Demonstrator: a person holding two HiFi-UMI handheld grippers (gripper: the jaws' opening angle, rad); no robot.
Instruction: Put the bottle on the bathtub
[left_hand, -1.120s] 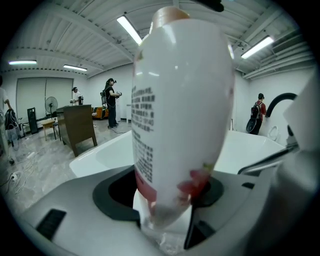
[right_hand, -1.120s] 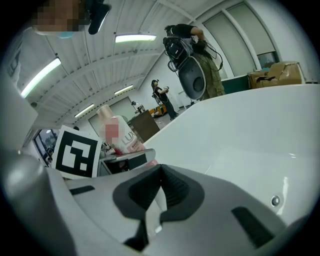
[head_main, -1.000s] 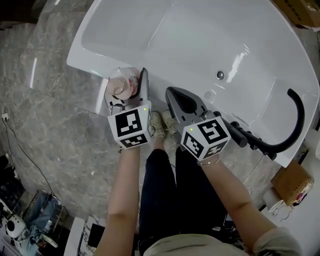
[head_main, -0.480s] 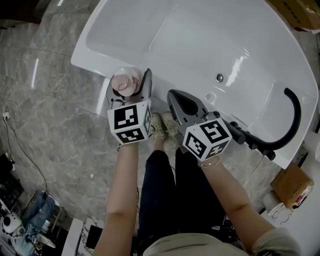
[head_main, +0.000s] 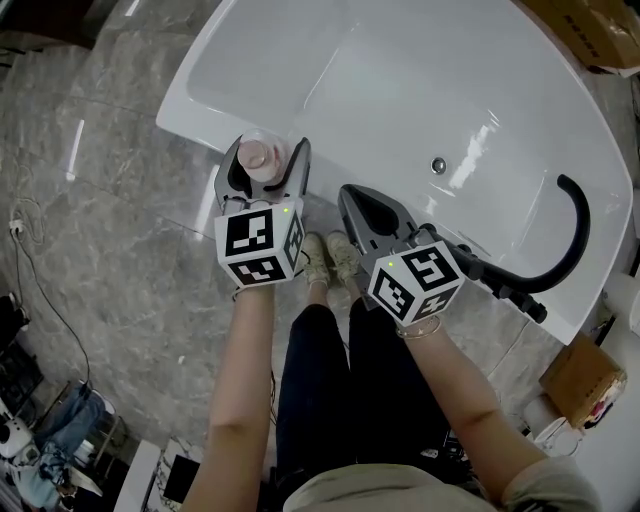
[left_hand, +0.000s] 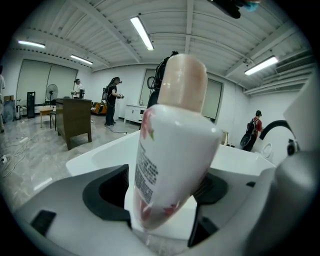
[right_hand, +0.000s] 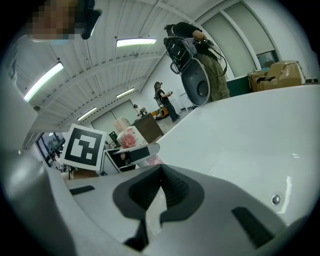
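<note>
A white bottle with a pink cap (head_main: 262, 155) and pink flower print stands upright between the jaws of my left gripper (head_main: 265, 168), which is shut on it. The bottle is over the near rim of the white bathtub (head_main: 200, 125). In the left gripper view the bottle (left_hand: 172, 145) fills the gap between the dark pads, with the tub (left_hand: 95, 155) behind it. My right gripper (head_main: 350, 195) is shut and holds nothing, beside the left one at the tub's rim. The right gripper view shows its pads (right_hand: 160, 170) meeting, the bottle (right_hand: 129, 137) to the left and the tub wall (right_hand: 240, 140).
A black curved faucet (head_main: 583, 230) rises from the tub's right end, and a drain (head_main: 438, 165) sits in the basin. Cardboard boxes lie at the top right (head_main: 590, 35) and bottom right (head_main: 580, 378). Cables trail on the marble floor (head_main: 35, 270). My shoes (head_main: 330, 255) stand against the tub.
My left gripper has carried the bottle forward, from beside the tub's outer wall to over its rim. The right gripper has shifted only slightly.
</note>
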